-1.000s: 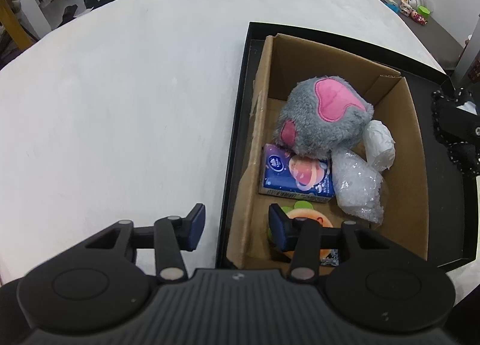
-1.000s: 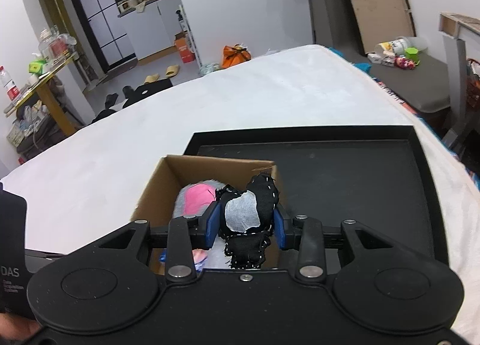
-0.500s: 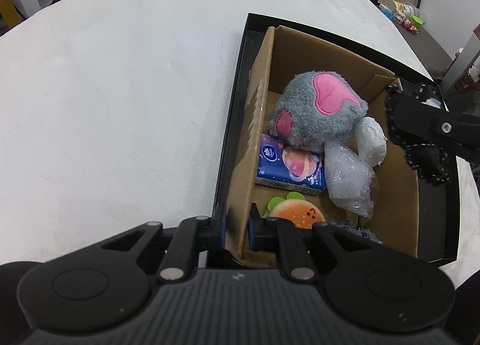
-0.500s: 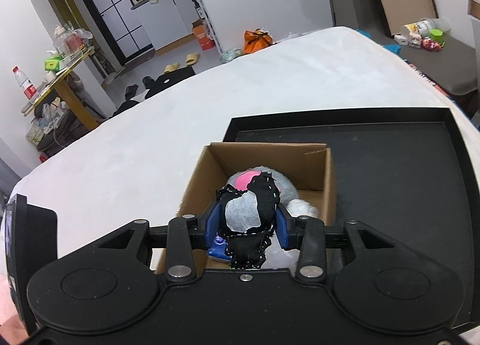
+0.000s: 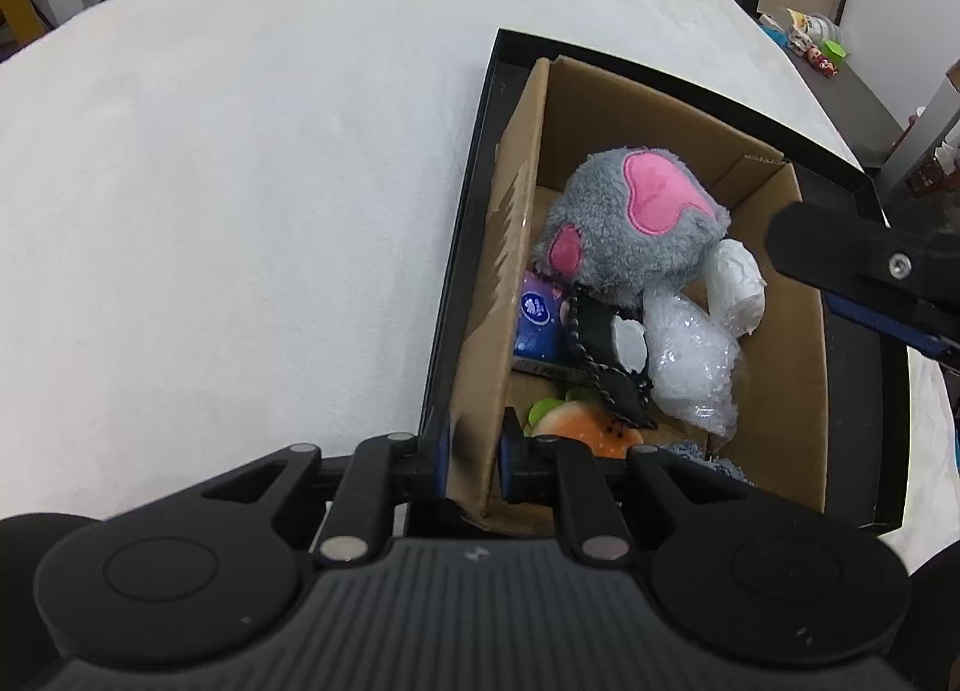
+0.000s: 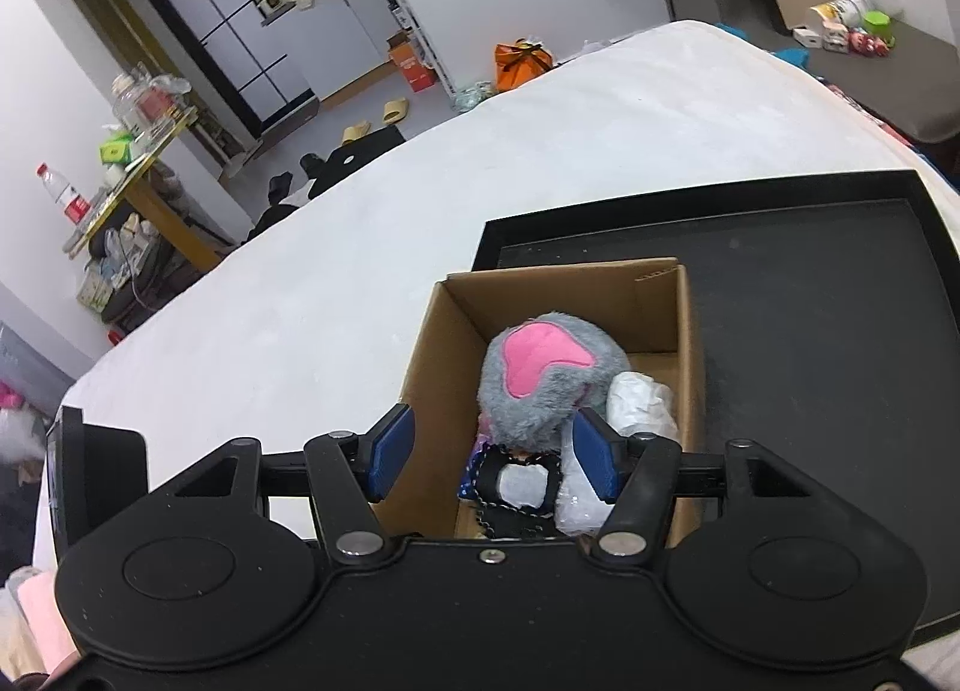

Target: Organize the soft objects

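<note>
A cardboard box (image 5: 786,331) stands in a black tray (image 5: 864,391) on a white bed. In it lie a grey and pink plush (image 5: 636,229), a blue tissue pack (image 5: 537,319), bubble wrap (image 5: 690,373), a white wad (image 5: 735,277), an orange burger toy (image 5: 576,427) and a black and white fabric piece (image 5: 606,355). My left gripper (image 5: 474,451) is shut on the box's near left wall. My right gripper (image 6: 489,454) is open above the box, over the fabric piece (image 6: 519,484); its finger shows at the right of the left wrist view (image 5: 864,265).
The tray (image 6: 840,331) has a bare black floor to the right of the box (image 6: 432,367). The white bed surface (image 5: 240,181) spreads left and beyond. A cluttered side table (image 6: 120,162), slippers and an orange bag stand on the floor far off.
My right gripper opened and the black and white fabric piece dropped into the box onto the tissue pack. My left gripper stayed shut on the box wall.
</note>
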`<state>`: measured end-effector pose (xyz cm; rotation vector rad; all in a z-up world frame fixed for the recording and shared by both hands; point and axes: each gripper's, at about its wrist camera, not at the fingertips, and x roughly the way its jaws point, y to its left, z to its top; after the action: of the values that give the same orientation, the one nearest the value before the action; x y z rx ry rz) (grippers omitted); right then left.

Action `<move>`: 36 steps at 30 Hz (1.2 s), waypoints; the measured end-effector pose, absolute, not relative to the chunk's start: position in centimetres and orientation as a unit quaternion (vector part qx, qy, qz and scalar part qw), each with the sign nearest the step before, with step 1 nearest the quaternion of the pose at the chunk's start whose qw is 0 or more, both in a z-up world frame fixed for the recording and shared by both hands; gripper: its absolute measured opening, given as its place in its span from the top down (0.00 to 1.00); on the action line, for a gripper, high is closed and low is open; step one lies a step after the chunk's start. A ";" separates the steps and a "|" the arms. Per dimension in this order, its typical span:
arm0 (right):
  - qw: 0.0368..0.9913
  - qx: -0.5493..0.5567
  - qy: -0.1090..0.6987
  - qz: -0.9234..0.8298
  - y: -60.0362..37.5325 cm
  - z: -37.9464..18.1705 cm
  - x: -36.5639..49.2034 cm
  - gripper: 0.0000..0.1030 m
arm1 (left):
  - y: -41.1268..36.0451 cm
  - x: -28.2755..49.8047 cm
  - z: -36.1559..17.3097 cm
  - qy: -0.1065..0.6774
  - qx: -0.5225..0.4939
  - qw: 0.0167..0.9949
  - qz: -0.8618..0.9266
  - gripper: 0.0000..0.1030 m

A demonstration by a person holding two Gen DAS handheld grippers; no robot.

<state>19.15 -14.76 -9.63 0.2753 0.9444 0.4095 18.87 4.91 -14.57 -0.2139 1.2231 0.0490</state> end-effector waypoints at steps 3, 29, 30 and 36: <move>0.862 0.135 0.451 0.187 -15.5 -9.5 18.9 0.43 | 4.8 18.7 -14.2 0.569 -0.096 0.816 0.024 0.84; 0.871 0.166 0.436 0.158 -22.3 -5.2 14.8 0.03 | 3.0 16.0 -5.5 0.530 -0.077 0.844 -0.002 0.14; 0.871 0.164 0.434 0.159 -22.5 -5.0 14.6 0.02 | 2.9 15.8 -5.1 0.529 -0.075 0.845 -0.002 0.11; 0.875 0.154 0.432 0.156 -23.2 -3.7 13.2 0.00 | 1.9 14.6 -2.9 0.521 -0.062 0.851 -0.008 0.04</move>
<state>13.25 -23.22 -3.69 0.3206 0.9019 0.3252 14.58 1.85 -2.92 -0.1311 1.0960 -0.0161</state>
